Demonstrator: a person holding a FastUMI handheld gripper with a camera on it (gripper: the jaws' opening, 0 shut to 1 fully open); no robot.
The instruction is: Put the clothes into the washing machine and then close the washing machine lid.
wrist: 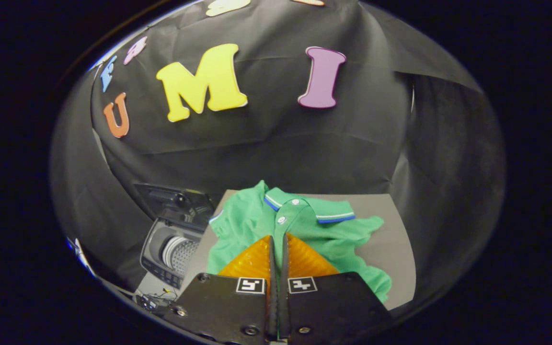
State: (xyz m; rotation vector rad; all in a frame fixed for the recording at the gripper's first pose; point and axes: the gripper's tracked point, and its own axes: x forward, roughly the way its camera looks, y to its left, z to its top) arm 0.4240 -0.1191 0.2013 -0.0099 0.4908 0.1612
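The claw [278, 244] sits in the lower middle of the frame, and its two orange fingers [252, 262] are pressed almost together, with only a thin dark slit between them. A fold of the green polo shirt [257, 218] seems to be caught in that slit, just below the button placket, so I judge that the claw is pinching the cloth near the chest. This is a sensible place to hold it, because the shirt is spread flat and the middle gives a thick fold that should not slip easily.

The shirt lies on the grey table [391, 225] in the centre of the frame, with the collar [326, 211] pointing away from the claw and one sleeve reaching to the right. It is not yet in the machine.

The washing machine [173, 249] stands at the lower left of the frame, beside the table edge and lower than it. Its lid [173, 199] is raised and the drum [180, 254] is open, so nothing covers the way in. The shirt must pass over the left table edge, where a hanging sleeve could catch. Some thin wires [154, 299] lie on the floor near the machine.
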